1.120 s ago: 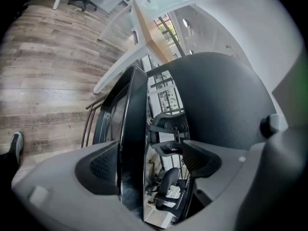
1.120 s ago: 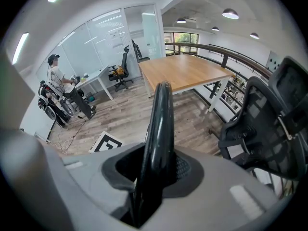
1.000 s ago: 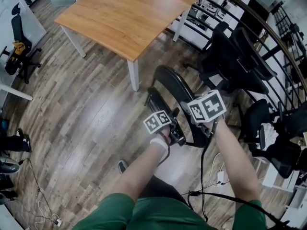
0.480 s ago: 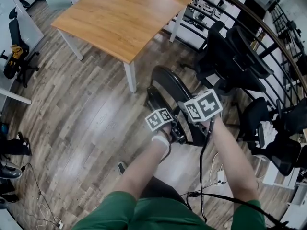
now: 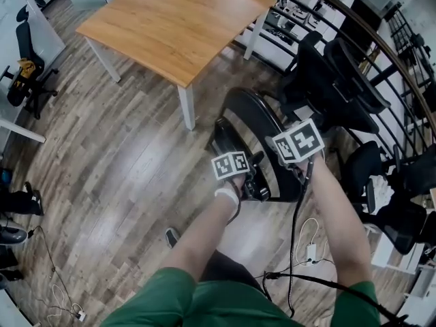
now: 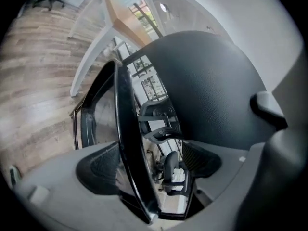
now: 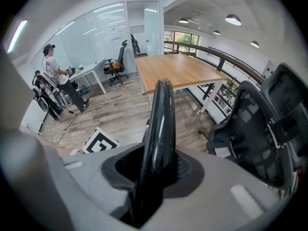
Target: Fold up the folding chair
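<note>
The black folding chair (image 5: 246, 122) stands on the wood floor, its seat and back close together. My right gripper (image 5: 294, 154) points steeply down on its right side. In the right gripper view my right gripper (image 7: 153, 170) is shut on the chair's curved black frame tube (image 7: 160, 124), which fills the gap between the pads. My left gripper (image 5: 240, 176) is at the chair's near left side. In the left gripper view a thin black frame tube (image 6: 126, 129) runs between the jaws of my left gripper (image 6: 151, 162), against the left pad and apart from the right one. The padded seat (image 6: 211, 90) looms to the upper right.
A wooden table (image 5: 177, 26) with white legs stands just beyond the chair. Black office chairs (image 5: 340, 80) crowd the right, along a railing. Cables (image 5: 310, 251) lie on the floor near my feet. A person (image 7: 53, 71) stands by a far desk.
Both grippers and the chair's frame have shifted to the right in the head view. The left gripper's marker cube has rolled to face more upward.
</note>
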Available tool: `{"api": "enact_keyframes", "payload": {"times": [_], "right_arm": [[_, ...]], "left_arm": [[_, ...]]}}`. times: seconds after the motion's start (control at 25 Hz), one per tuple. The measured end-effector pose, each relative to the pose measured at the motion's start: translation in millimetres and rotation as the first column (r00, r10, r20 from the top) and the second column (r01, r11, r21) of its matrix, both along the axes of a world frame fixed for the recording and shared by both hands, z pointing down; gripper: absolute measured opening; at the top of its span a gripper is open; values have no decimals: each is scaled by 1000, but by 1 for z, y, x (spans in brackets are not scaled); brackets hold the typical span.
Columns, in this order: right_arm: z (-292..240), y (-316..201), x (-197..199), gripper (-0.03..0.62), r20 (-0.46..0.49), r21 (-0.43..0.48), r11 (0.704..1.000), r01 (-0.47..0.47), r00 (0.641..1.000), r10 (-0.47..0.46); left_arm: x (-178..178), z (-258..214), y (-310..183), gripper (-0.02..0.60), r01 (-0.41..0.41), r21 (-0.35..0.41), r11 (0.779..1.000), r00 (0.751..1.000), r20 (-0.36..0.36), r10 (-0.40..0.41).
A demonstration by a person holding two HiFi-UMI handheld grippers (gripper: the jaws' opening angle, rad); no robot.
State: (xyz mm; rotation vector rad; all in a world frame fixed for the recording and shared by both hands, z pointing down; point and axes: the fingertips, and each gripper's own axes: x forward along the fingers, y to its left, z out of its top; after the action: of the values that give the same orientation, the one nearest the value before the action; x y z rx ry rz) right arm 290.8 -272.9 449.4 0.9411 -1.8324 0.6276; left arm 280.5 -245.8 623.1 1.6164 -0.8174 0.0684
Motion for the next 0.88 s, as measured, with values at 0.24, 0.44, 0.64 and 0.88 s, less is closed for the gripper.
{"api": "enact_keyframes", "payload": {"times": [0.24, 0.44, 0.64, 0.88], "right_arm": [[1, -4, 6, 114, 5, -8, 1000, -1, 1000, 1], [1, -4, 9, 114, 4, -11, 1000, -1, 1000, 1], [0, -3, 14, 114, -4, -10, 1000, -2, 1000, 2], [-1, -1, 10, 114, -3, -7, 1000, -1, 1000, 1]], "left_arm": [[-19, 5, 22, 393, -73, 48, 996, 996, 55, 70], [-67, -3, 43, 393, -29, 34, 999, 999, 28, 29], [-119, -36, 64, 391, 15, 57, 998, 1000, -9, -15], [-173, -94, 75, 391, 36, 148, 988, 999, -6, -35]]}}
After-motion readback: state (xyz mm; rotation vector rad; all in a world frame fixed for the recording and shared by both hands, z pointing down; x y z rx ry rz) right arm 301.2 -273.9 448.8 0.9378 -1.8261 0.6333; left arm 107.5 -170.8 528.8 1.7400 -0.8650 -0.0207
